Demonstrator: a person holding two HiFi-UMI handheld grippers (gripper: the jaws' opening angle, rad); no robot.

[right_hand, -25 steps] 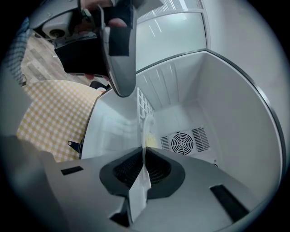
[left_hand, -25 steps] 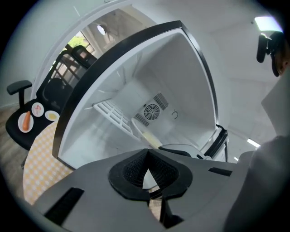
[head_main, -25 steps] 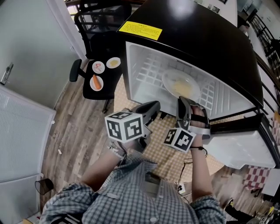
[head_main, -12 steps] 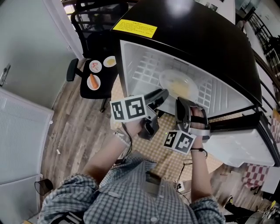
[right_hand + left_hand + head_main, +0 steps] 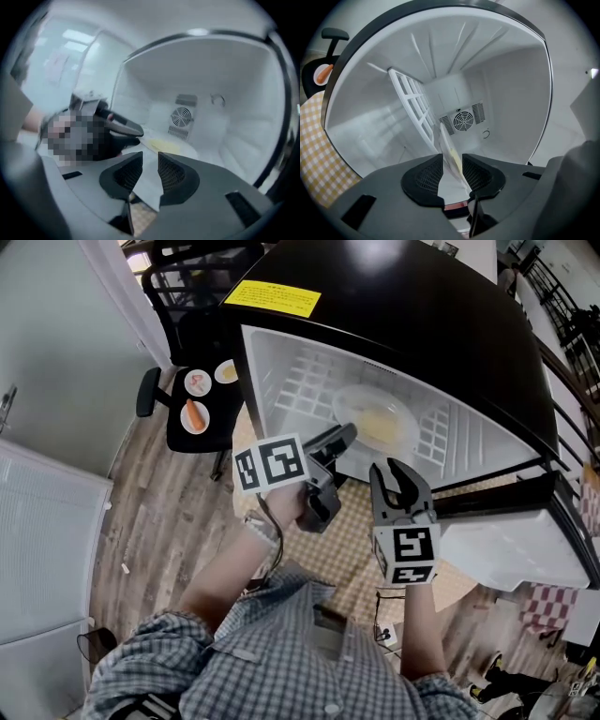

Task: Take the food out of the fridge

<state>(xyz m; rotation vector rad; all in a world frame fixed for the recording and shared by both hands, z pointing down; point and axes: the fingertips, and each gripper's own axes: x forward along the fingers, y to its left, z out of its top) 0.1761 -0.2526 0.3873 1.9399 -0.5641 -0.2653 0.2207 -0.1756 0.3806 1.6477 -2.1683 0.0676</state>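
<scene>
Left gripper [image 5: 451, 164]: reaches level into the open black fridge [image 5: 422, 324], rolled onto its side. Jaws just opened, now spread wide; rim of the white plate [image 5: 375, 418] lines up with the gap, pads not pressing on it. Pinches nothing.

Right gripper [image 5: 400, 484]: hangs just outside the fridge mouth, tilted slightly down toward the same plate. Jaws parted a little, nothing clamped between them.

Plate with pale yellow food [image 5: 382, 426]: lies flat on the white wire shelf [image 5: 300, 381] inside the fridge, toward the front, with the left gripper's tip at its left rim.

Fridge door [image 5: 506, 545] swung open to the right. Black office chair [image 5: 223, 418] left of the fridge, carrying three small plates [image 5: 197, 382], one with a carrot [image 5: 192, 414]. Yellow checked mat [image 5: 352, 549] on the wood floor below both grippers.
</scene>
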